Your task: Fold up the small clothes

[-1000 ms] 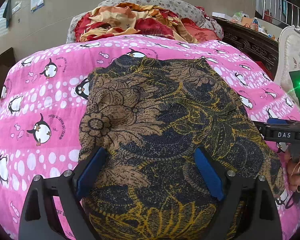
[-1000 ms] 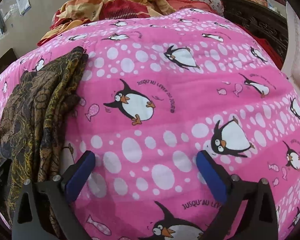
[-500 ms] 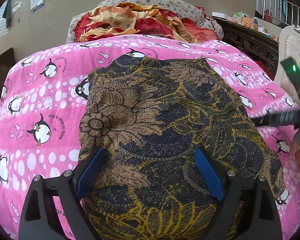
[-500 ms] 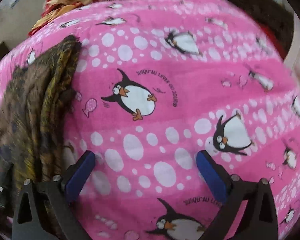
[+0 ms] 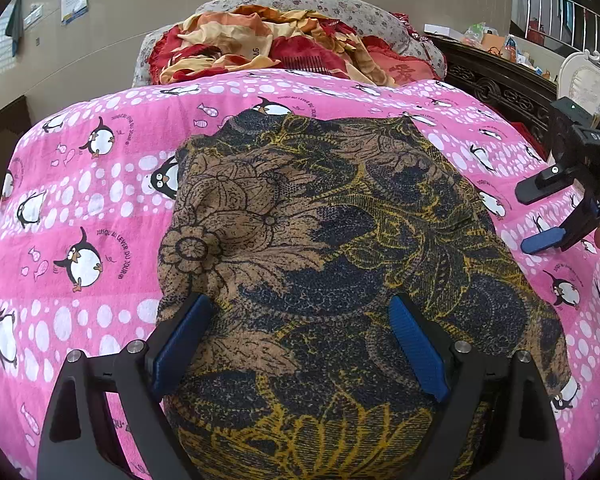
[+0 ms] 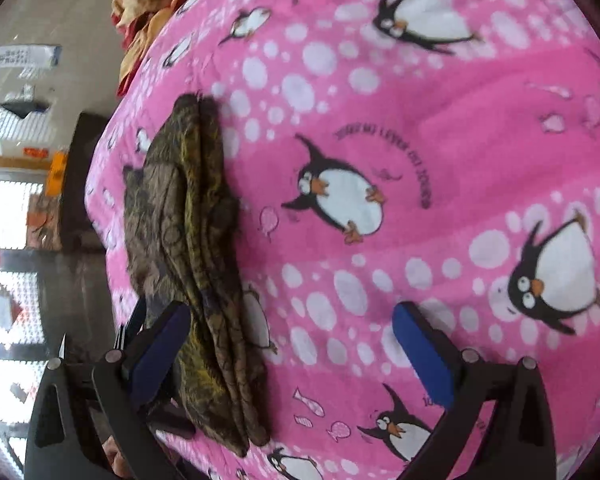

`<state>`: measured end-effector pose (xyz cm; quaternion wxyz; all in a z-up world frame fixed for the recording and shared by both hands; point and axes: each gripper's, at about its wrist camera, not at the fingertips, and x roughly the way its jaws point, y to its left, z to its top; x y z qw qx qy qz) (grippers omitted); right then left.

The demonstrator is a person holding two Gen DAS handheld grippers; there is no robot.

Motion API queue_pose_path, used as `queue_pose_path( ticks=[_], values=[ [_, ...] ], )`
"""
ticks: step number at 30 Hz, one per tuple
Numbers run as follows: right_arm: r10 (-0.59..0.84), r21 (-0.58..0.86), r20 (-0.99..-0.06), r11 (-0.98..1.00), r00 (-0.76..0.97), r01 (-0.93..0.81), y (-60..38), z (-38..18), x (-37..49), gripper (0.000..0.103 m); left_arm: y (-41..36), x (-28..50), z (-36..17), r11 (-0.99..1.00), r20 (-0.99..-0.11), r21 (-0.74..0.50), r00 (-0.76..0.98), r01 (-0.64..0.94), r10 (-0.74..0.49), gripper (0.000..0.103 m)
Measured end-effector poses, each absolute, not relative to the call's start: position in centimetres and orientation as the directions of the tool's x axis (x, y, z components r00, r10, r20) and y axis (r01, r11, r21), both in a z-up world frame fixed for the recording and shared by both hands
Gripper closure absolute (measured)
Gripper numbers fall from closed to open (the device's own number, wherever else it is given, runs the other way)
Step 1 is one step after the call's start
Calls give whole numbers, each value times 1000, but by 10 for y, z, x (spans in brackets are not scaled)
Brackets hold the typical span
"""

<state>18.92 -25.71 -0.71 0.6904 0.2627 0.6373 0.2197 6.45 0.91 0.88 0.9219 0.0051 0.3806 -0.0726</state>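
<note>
A folded garment (image 5: 320, 248), brown and navy with yellow floral lines, lies on the pink penguin blanket (image 5: 80, 208). My left gripper (image 5: 298, 344) hovers over its near part, open, with the blue pads wide apart and cloth showing between them. My right gripper (image 5: 540, 214) comes in from the right edge in the left wrist view, open and pointing toward the garment's right side. In the right wrist view the garment (image 6: 188, 240) appears as a layered stack at the left. Its right edge lies just inside the left finger of the open right gripper (image 6: 290, 352).
A heap of red and orange bedding (image 5: 268, 44) sits at the bed's head. Dark carved wooden furniture (image 5: 500, 88) and a white chair back (image 5: 592, 80) stand to the right. The right wrist view shows the bed's left edge with floor (image 6: 20, 280) beyond it.
The right gripper has swung and rolled toward the garment; in its view the blanket now looks tilted and the garment sits nearer its left finger. The left gripper and the garment have not moved.
</note>
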Motion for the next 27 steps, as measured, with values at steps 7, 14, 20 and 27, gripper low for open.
queue_pose_path(
  ticks=[7, 14, 20, 27],
  values=[
    [747, 746, -660, 642, 76, 176, -278, -20, 183, 0, 9, 64, 9, 989, -702, -45, 700, 138, -129, 29],
    [746, 756, -653, 653, 132, 49, -253, 4, 159, 1, 9, 64, 9, 989, -702, -45, 700, 138, -129, 29],
    [795, 772, -572, 605, 201, -197, -203, 60, 101, 1, 9, 64, 9, 989, -702, -45, 700, 138, -130, 29],
    [819, 731, -531, 572, 217, -372, -162, 98, 58, 1, 9, 64, 9, 989, -702, -45, 700, 138, -129, 29]
  ],
)
